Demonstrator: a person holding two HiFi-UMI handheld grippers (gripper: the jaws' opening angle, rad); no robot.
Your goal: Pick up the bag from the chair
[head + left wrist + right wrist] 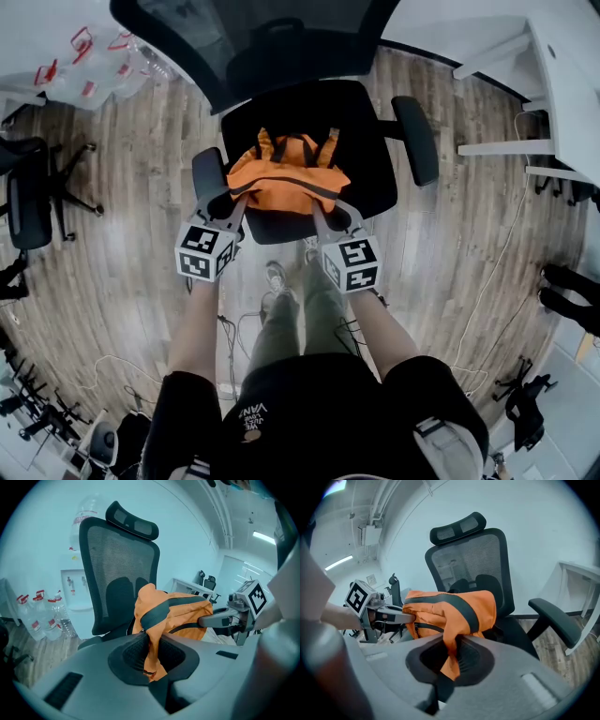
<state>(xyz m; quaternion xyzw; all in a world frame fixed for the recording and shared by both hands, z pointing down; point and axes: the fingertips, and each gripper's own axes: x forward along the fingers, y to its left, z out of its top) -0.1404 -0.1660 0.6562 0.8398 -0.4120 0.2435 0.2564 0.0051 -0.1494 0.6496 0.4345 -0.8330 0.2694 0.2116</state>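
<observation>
Head view, quick rundown: one orange bag (291, 178) is seen above the seat of one black mesh chair (380, 141), strung between two tools. Its left end is pinched by the left tool (236, 202) and its right end by the right tool (323, 211), so the bag sits right at the tips of both, just ahead of the person's legs. Whether its underside is clear of the seat can't be told.

In the left gripper view, the left tool (152, 648) is clamped on a bunched fold of orange fabric, with a bit of it hanging down between the jaws. The right tool (208, 619) is spotted on the far side, touching the bag. Same deal in the right gripper view: the right tool (453, 654) is squeezed onto a fold of fabric, and the left tool (405, 617) is seen biting the opposite end.

Counted: one bag, two tools, two armrests on that chair, and one more dark chair (28, 197) off to the left on the wood floor (122, 244). A cluster of water bottles (42, 618) is parked by the wall, number not clear. One white tabletop (562, 84) is caught at the right.
</observation>
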